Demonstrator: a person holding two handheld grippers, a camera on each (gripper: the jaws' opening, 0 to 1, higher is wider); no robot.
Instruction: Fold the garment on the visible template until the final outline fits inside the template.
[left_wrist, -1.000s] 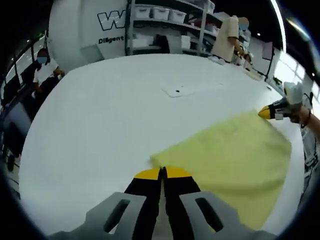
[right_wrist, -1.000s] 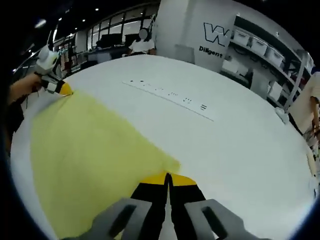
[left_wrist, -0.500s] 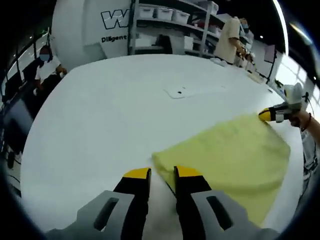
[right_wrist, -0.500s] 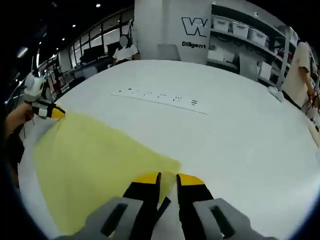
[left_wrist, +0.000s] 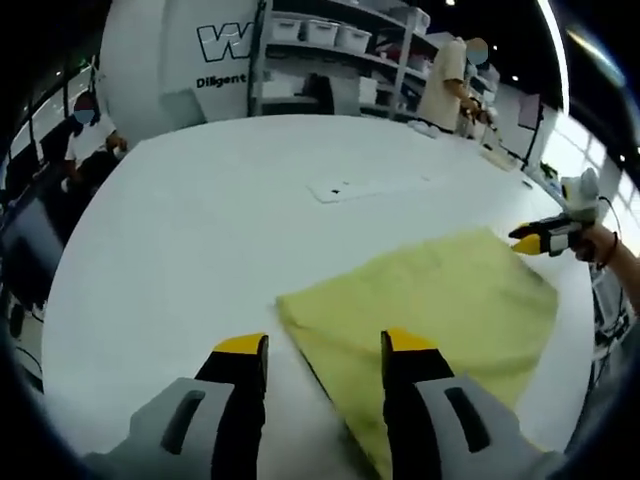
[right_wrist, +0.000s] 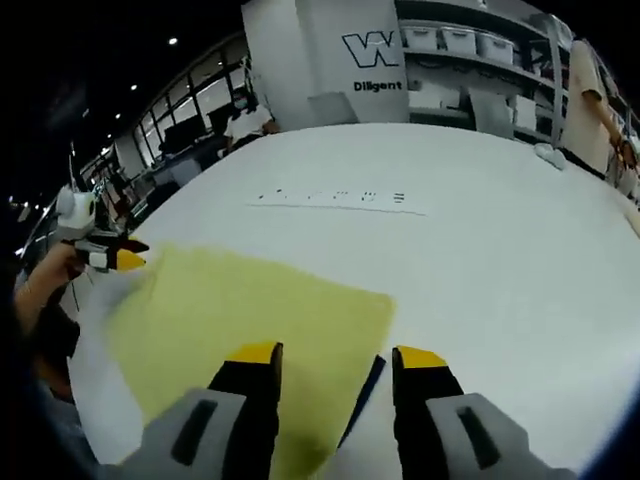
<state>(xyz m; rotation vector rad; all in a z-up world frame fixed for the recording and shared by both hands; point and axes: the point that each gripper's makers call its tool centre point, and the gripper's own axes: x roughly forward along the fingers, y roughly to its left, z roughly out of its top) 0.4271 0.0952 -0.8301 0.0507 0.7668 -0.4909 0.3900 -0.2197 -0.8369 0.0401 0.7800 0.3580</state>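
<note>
1. Lying flat on the white surface (left_wrist: 190, 230), the yellow garment (left_wrist: 440, 305) is a folded, roughly four-sided shape with one corner pointing between the left gripper's (left_wrist: 325, 348) jaws.
2. That gripper's jaws are spread wide and grasp nothing; the corner sits on the surface between and just ahead of the tips, which reads as a corner set down so the fold can settle.
3. In the right gripper view the right gripper (right_wrist: 340, 358) is likewise released, its jaws wide apart over the near edge of the garment (right_wrist: 250, 320), with nothing pinched.
4. A dark line runs under that edge between the jaws; it may be the template outline, but I cannot tell for sure.
5. A strip of small marks (right_wrist: 340, 198) lies on the surface well beyond the cloth.
6. Judging from the free cloth, the fold is laid; what remains is checking the outline against the template.
</note>
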